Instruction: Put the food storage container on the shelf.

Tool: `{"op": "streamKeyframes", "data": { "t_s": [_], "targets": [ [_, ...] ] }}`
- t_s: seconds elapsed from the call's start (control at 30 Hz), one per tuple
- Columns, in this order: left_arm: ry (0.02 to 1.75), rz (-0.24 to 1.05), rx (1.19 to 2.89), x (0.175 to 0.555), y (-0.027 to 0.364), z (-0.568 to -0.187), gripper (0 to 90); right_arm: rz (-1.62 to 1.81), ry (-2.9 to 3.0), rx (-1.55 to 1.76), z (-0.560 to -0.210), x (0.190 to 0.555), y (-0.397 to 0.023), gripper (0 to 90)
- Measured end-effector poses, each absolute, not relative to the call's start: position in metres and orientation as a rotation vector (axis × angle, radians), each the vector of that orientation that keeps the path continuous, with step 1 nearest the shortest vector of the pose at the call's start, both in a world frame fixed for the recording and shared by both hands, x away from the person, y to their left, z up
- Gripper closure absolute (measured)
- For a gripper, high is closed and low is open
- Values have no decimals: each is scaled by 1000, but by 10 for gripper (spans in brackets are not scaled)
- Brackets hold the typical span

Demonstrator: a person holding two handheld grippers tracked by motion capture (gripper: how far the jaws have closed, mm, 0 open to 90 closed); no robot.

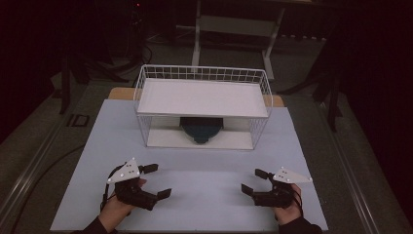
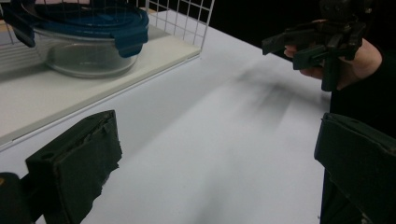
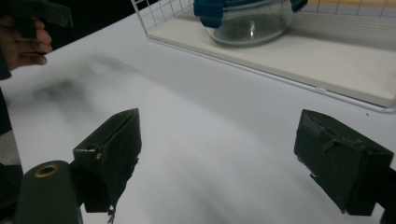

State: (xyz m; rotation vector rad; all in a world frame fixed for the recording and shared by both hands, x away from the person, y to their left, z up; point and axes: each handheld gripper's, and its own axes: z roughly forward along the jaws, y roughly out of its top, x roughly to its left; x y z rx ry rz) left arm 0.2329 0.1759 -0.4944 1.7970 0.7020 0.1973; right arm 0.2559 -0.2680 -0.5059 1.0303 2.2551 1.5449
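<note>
Two hand-held grippers sit over the near half of a pale worktop [image 1: 195,170], neither gripping anything.

Left gripper [image 1: 157,180]: near the worktop's front-left corner, held in the person's left hand [image 1: 114,209]; jaws spread wide with bare worktop between them; grey three-cornered plate on top.

Right gripper [image 1: 254,181]: near the front-right corner, held in the right hand [image 1: 285,212]; jaws likewise wide apart, empty.

One white wire basket [image 1: 204,73]: at the far edge of the worktop, centred, standing as a two-level rack with a white shelf board across its top and a white base board below.

One clear glass container [image 2: 79,56] with a dark blue clip lid [image 2: 93,21]: upright on the base board, under the shelf, roughly mid-width, well apart from both grippers.
</note>
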Motion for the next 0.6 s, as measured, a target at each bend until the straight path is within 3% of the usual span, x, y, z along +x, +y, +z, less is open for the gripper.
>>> {"op": "streamKeyframes", "data": {
  "t_s": [0.6],
  "targets": [
    [647, 186, 1827, 232, 166, -499, 4, 1505, 2335, 1027, -514, 259, -263, 148]
  ]
}}
